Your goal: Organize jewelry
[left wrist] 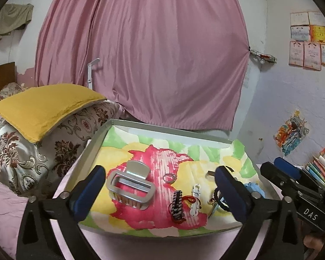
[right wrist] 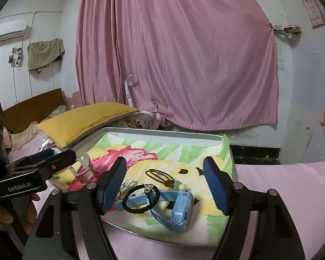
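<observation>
Both tools, left (left wrist: 160, 191) and right (right wrist: 164, 185), hang wide open and empty over the shallow floral-lined tray (right wrist: 162, 131) holding a light-blue plastic kids' smartwatch (right wrist: 182, 210) and black braided hair tie (right wrist: 140, 199).

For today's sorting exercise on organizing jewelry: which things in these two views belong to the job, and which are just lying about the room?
Part of the job:
tray
silver hair claw
ring
blue watch
black hair tie
left gripper, open
right gripper, open

Just lying about:
yellow cushion
pink curtain
books
</observation>
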`<state>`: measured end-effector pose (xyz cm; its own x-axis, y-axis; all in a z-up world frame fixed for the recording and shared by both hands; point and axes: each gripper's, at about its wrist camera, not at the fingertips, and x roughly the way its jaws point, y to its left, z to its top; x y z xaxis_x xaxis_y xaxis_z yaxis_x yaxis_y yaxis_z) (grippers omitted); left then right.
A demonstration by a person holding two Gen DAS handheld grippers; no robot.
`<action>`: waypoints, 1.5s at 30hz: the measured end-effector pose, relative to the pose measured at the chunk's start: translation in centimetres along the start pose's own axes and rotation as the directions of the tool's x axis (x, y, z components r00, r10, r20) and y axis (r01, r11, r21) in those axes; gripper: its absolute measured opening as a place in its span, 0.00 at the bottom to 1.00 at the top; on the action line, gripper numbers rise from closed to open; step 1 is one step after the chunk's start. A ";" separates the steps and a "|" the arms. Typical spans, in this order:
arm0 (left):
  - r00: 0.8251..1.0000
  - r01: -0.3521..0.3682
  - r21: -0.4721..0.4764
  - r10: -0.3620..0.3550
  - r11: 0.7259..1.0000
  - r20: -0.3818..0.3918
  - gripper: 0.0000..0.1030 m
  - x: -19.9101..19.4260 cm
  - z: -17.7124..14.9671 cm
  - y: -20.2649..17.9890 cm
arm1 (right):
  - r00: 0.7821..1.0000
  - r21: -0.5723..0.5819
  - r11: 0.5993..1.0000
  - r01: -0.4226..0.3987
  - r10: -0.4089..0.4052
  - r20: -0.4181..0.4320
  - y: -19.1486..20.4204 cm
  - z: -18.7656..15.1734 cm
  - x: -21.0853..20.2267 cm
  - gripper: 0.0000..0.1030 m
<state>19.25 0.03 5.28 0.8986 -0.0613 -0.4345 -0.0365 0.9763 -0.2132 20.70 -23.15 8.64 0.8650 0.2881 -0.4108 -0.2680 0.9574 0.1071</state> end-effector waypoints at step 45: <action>0.991 -0.070 0.126 0.055 0.990 0.123 0.99 -10.2 -3.9 -0.7 | 0.994 0.023 0.999 0.038 -0.040 0.099 1.3 -3.9 -10.8 0.98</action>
<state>8.42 -0.84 6.49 0.9422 0.0181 -0.3345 -0.0442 0.9965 -0.0705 9.37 -25.08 9.69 0.9128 0.2498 -0.3231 -0.2251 0.9678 0.1125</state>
